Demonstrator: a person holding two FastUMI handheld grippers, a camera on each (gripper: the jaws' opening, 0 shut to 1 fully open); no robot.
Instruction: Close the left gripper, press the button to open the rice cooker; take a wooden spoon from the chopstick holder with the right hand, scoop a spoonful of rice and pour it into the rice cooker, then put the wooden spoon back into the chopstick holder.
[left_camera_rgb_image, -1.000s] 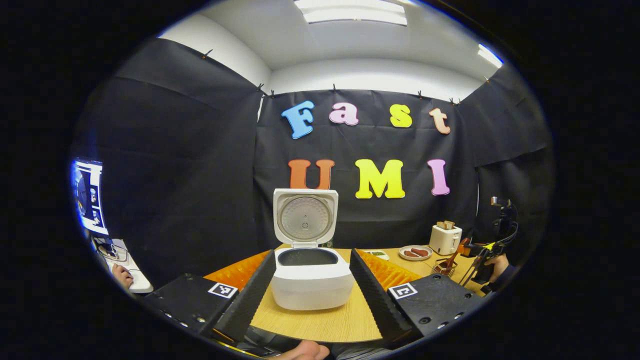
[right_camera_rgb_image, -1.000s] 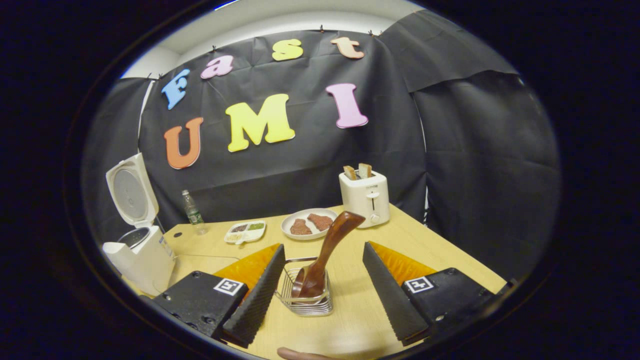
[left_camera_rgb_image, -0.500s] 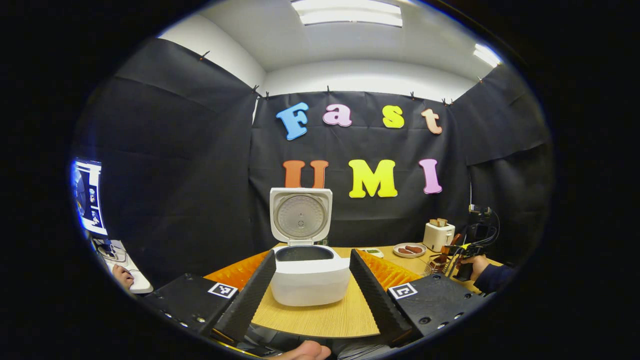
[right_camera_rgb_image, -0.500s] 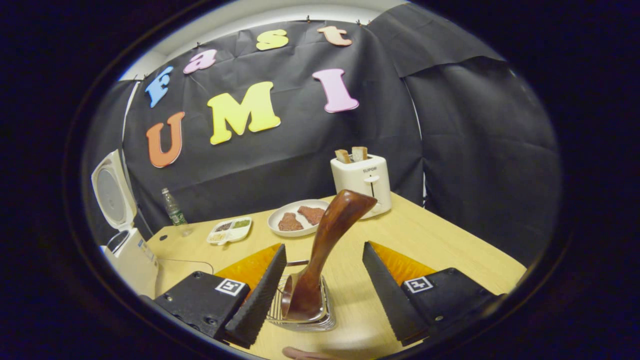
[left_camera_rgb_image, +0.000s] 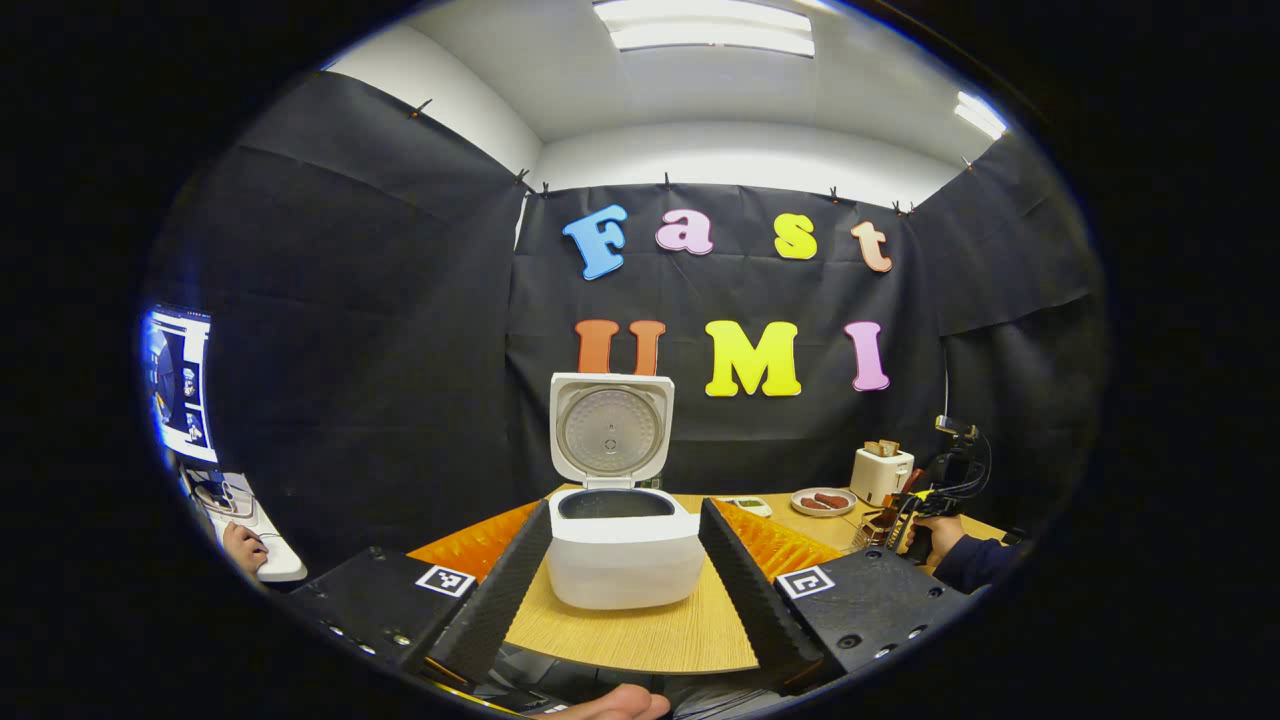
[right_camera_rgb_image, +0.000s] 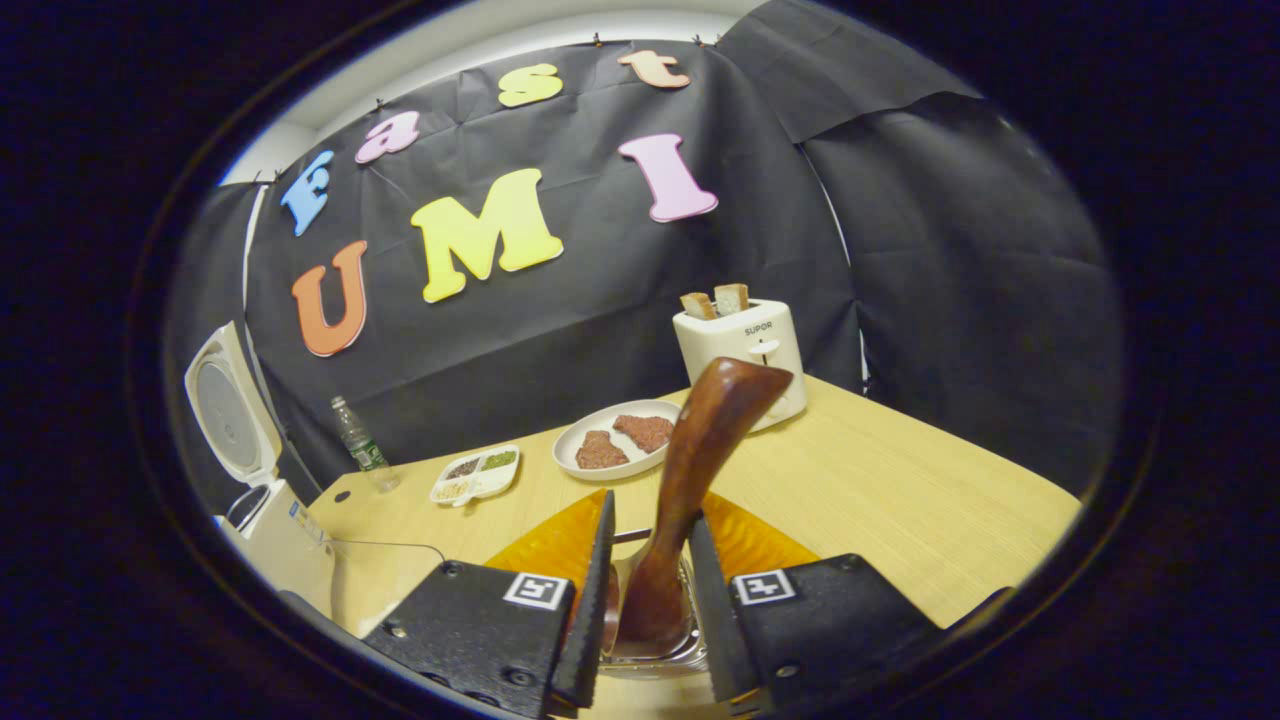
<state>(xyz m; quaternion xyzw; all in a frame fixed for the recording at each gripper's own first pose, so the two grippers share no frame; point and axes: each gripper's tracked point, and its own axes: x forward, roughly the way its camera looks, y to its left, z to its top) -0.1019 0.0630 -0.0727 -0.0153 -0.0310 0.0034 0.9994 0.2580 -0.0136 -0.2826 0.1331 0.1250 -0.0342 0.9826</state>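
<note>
Rice cooker (left_camera_rgb_image: 624, 545) sits on the table (left_camera_rgb_image: 640, 635) dead ahead in the left gripper view, lid (left_camera_rgb_image: 611, 428) standing up behind the pot opening, so the button step reads as done. Left gripper (left_camera_rgb_image: 624, 575) hangs in front of the cooker, fingers spread wide to either side of the body, touching nothing; probably just parked there out of the scooping path. Far right of the cooker in that view, a hand (left_camera_rgb_image: 942, 535) holds the other gripper down at the chopstick holder, detail too small to read. Right gripper view: wooden spoon (right_camera_rgb_image: 690, 500) stands bowl-down in the wire chopstick holder (right_camera_rgb_image: 655, 655), handle leaning up and right toward the toaster (right_camera_rgb_image: 745, 350), which leaves the neck exposed for a side pinch. Right gripper (right_camera_rgb_image: 648, 600) is narrowed around the spoon's lower stem just above the holder; both fingers look very near or on the wood, but firm contact on both sides cannot be told. Spoon is not yet lifted out. Plate (right_camera_rgb_image: 620, 450) with two meat pieces and a small divided dish (right_camera_rgb_image: 475, 475) lie behind the holder, the cooker (right_camera_rgb_image: 275, 520) well off to its left. Likely next: confirm grip, then lift straight up to clear the wire rim.
</note>
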